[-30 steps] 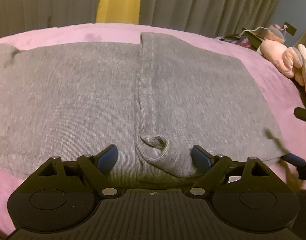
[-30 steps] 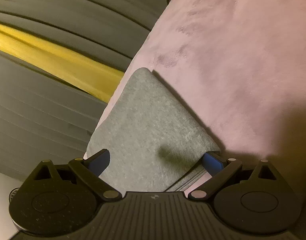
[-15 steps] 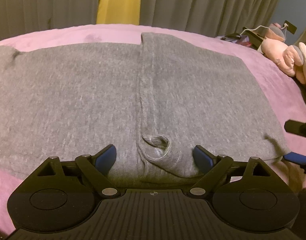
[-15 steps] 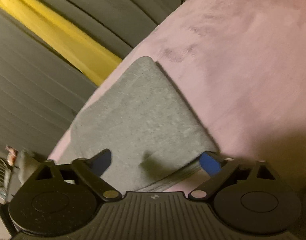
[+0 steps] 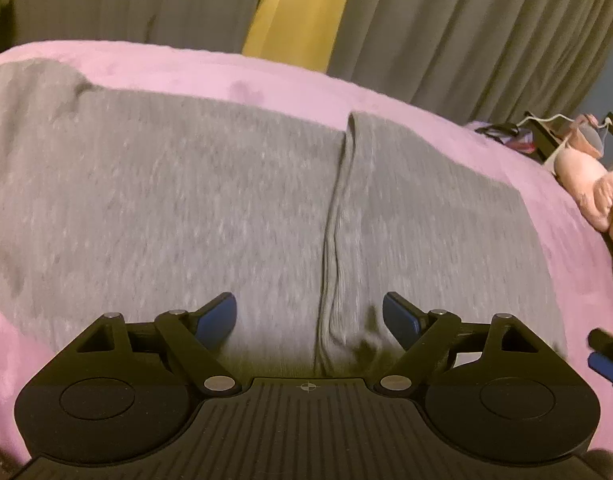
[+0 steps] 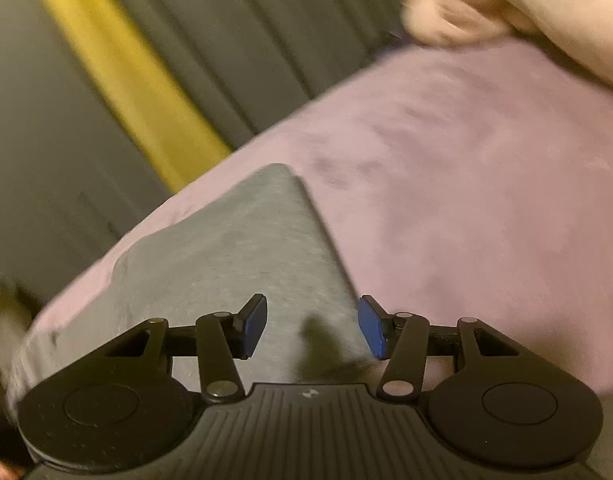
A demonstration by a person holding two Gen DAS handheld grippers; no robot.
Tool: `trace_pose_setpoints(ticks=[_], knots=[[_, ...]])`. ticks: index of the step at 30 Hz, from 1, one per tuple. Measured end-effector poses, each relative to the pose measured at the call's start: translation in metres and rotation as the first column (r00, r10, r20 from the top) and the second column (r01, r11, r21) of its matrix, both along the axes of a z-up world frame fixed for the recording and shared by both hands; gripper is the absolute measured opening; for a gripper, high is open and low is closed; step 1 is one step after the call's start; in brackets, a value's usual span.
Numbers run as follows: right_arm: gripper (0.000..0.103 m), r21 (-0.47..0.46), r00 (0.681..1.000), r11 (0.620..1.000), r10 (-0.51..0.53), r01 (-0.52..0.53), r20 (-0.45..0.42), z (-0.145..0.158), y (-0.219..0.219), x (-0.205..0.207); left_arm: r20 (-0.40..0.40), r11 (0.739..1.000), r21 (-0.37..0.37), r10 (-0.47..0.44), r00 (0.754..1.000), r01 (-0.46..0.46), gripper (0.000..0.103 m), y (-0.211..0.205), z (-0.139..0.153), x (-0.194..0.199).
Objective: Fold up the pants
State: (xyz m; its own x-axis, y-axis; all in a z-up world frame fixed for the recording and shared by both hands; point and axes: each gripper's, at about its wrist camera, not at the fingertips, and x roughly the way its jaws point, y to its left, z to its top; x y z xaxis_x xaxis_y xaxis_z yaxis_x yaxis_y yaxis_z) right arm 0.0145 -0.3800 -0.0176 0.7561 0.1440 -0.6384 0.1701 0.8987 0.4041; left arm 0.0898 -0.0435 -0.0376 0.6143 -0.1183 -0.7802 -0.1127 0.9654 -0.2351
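The grey pants (image 5: 234, 216) lie flat on the pink bed (image 5: 194, 64), folded over, with a raised seam (image 5: 336, 224) down the middle. My left gripper (image 5: 309, 316) is open and hovers over the near hem, straddling the seam. My right gripper (image 6: 312, 326) is partly open around the pants' right corner (image 6: 242, 252); the cloth edge passes between its blue pads (image 6: 370, 328) without being pinched. The right gripper's tip (image 5: 606, 354) shows at the far right of the left wrist view.
Grey curtains with a yellow strip (image 5: 302, 12) hang behind the bed. A pink plush toy (image 5: 590, 188) and cables lie at the bed's right side; the plush also shows blurred in the right wrist view (image 6: 506, 4).
My right gripper has narrowed its jaws and swung round at the pants' corner. My left gripper has drawn back and tilted; the small fold at the hem is now mostly hidden.
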Motion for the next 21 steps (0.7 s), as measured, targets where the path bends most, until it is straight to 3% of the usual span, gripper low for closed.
trace_pose_setpoints(ticks=[8, 13, 15, 16, 17, 19, 21], knots=[[0.052, -0.277, 0.989, 0.95, 0.144, -0.146, -0.029, -0.035, 0.041, 0.029, 0.024, 0.999, -0.027, -0.028, 0.999, 0.028, 0.086, 0.0, 0.02, 0.07], [0.056, -0.239, 0.99, 0.96, 0.144, -0.142, -0.009, -0.04, 0.038, 0.029, -0.047, 0.998, -0.033, -0.058, 0.997, 0.056, 0.086, -0.018, 0.004, 0.124], [0.061, -0.244, 0.988, 0.958, 0.154, -0.15, -0.002, -0.042, 0.039, 0.029, -0.071, 0.998, -0.015, -0.068, 0.995, 0.067, 0.067, -0.025, -0.004, 0.137], [0.062, -0.246, 0.987, 0.957, 0.158, -0.154, 0.0, -0.042, 0.04, 0.029, -0.067, 0.997, -0.02, -0.081, 0.994, 0.079, 0.046, -0.026, -0.004, 0.141], [0.065, -0.249, 0.987, 0.956, 0.162, -0.156, 0.004, -0.041, 0.041, 0.027, -0.068, 0.995, -0.046, -0.097, 0.993, 0.094, 0.031, -0.027, -0.002, 0.144], [0.065, -0.257, 0.986, 0.953, 0.165, -0.158, 0.007, -0.04, 0.043, 0.027, -0.035, 0.995, -0.036, -0.096, 0.995, 0.095, 0.022, -0.029, 0.006, 0.143], [0.065, -0.247, 0.988, 0.959, 0.152, -0.143, 0.02, -0.036, 0.042, 0.026, 0.016, 0.992, 0.01, -0.128, 0.992, 0.127, 0.02, -0.034, 0.014, 0.135]])
